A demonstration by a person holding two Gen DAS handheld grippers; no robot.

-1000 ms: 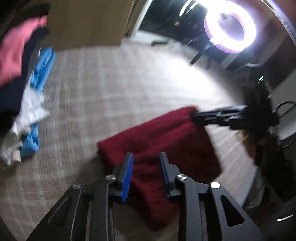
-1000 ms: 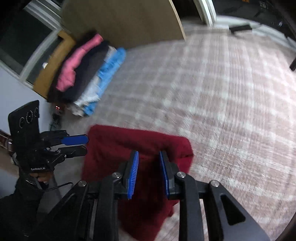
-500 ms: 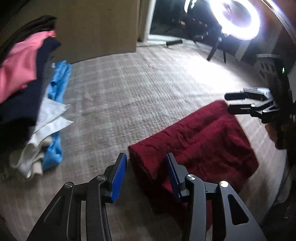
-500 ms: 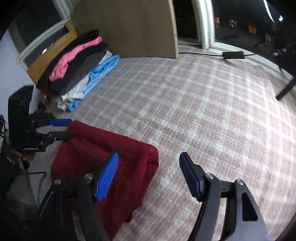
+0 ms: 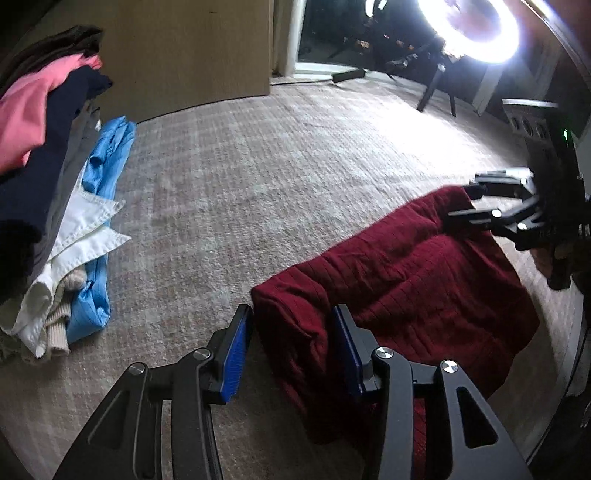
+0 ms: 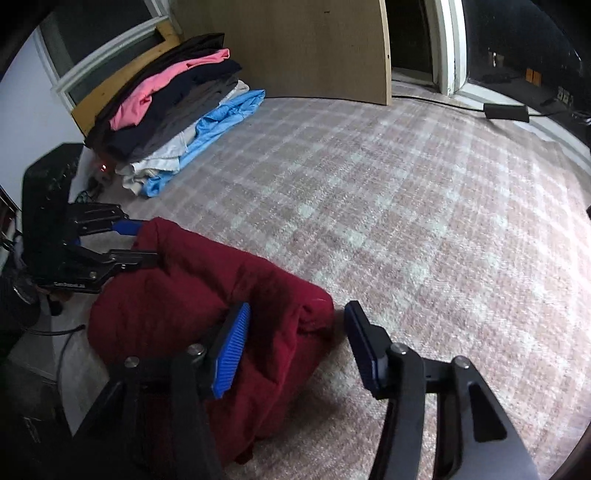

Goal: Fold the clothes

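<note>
Sweater: a dark red knit sweater lies on the plaid rug, doubled over into a thick, rounded rectangle near the person; it looks folded at least once.
Left hand-held gripper: jaws spread, one to each side of the sweater's near left corner, gripping nothing; in my judgement this fits either reaching for the corner or having let it go.
Right hand-held gripper: jaws wide apart, straddling the right corner of the fold, the blue pad over the cloth and the other finger over bare rug; nothing held.
Why so placed: one gripper stands at each end of the same edge, which suits lifting or smoothing a wide, floppy piece evenly.
Pile: folded clothes in pink, navy, grey, white and blue lie well apart from the sweater, against a wooden board.
Left view only: a lit ring light on a stand, and the right gripper's far side by the sweater's edge.
Right view only: the window behind the pile, and the left gripper from outside.
</note>
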